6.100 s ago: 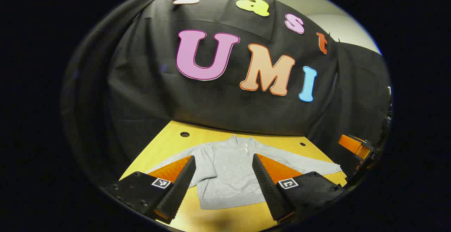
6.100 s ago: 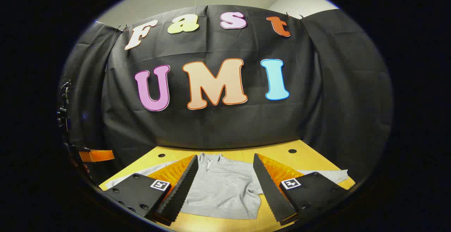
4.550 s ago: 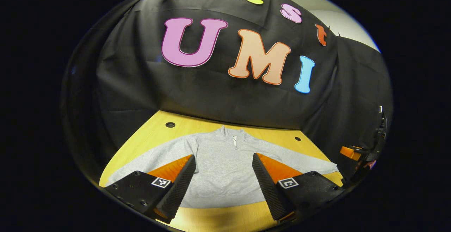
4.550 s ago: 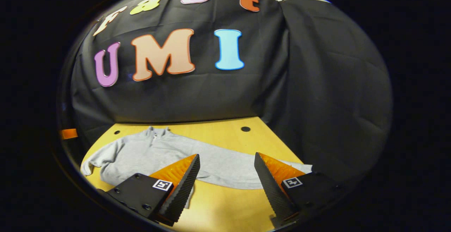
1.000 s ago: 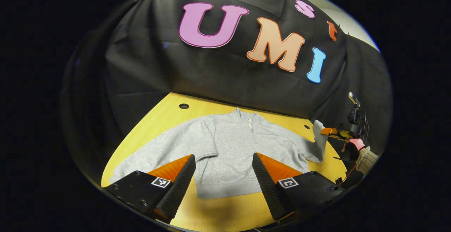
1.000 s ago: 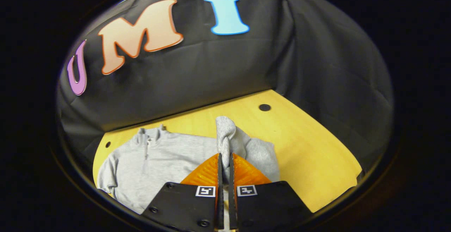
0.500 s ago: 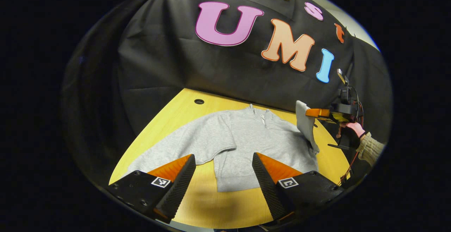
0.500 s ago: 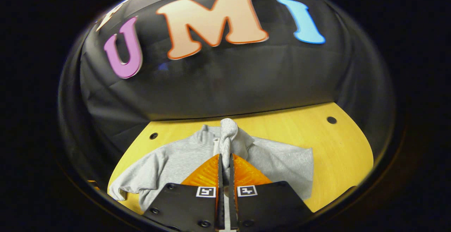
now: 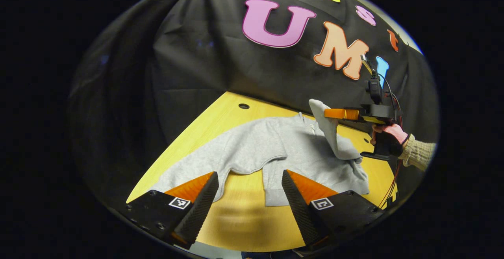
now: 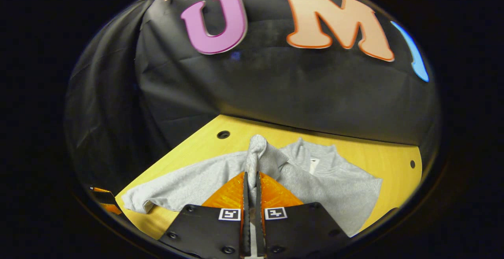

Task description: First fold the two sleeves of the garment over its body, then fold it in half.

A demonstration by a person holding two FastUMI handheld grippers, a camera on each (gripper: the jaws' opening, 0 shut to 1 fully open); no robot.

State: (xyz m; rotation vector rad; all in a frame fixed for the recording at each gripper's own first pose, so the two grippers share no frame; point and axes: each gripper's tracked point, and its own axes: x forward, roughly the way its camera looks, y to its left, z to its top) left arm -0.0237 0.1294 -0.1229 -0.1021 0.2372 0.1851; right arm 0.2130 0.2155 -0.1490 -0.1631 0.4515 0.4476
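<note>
A grey zip-neck sweatshirt (image 9: 283,148) lies front up on the yellow table (image 9: 240,219). My right gripper (image 10: 251,174) is shut on the cuff of one sleeve (image 10: 258,148) and holds it raised above the chest. In the left gripper view the right gripper (image 9: 332,113) hovers over the collar area, held by a gloved hand (image 9: 388,133), and the sleeve (image 9: 332,137) drapes down from it. My left gripper (image 9: 249,174) is open and holds nothing, above the table's near edge by the hem. The other sleeve (image 9: 189,172) lies stretched out flat.
The booth's black cloth wall (image 9: 204,66) closes the table's back and sides. Small round holes (image 9: 243,106) (image 10: 223,134) sit near the table's far corners. Bare tabletop (image 10: 204,148) lies beyond the flat sleeve.
The right gripper, shut on the sleeve throughout, has carried the cuff up and across from the table's side to above the chest. The left gripper has turned towards the flat sleeve, still open.
</note>
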